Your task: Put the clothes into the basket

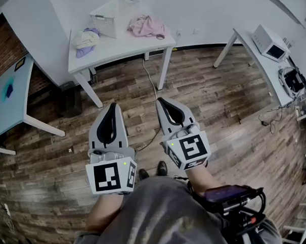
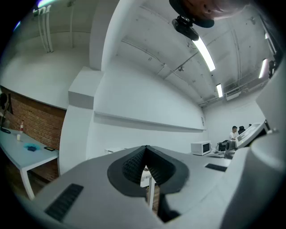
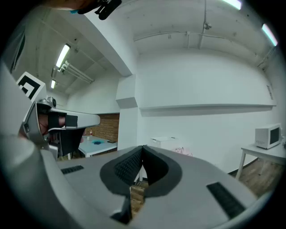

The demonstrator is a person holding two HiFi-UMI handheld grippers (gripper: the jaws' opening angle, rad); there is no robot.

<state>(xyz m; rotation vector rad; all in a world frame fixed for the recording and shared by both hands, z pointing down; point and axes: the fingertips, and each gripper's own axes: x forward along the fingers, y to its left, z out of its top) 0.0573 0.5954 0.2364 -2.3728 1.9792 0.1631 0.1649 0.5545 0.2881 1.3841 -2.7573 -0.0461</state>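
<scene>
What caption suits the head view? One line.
Shut, empty left gripper and right gripper face a table with basket, pink clothes and yellow-purple clothes.

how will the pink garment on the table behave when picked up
The pink garment lies crumpled in folds, so it will probably hang limp. It looks thin, so likely light. Trailing ends might catch on the basket beside it.

Table (image 1: 120,48) stands well ahead of the left gripper (image 1: 113,105) and right gripper (image 1: 161,100), which are side by side and apart. On the table, a basket (image 1: 108,17) sits at the rear. Left heap (image 1: 86,38) lies just beside its left, right heap (image 1: 148,25) just beside its right. Desk (image 1: 245,39) with microwave (image 1: 271,43) stands well right of the right gripper.
</scene>
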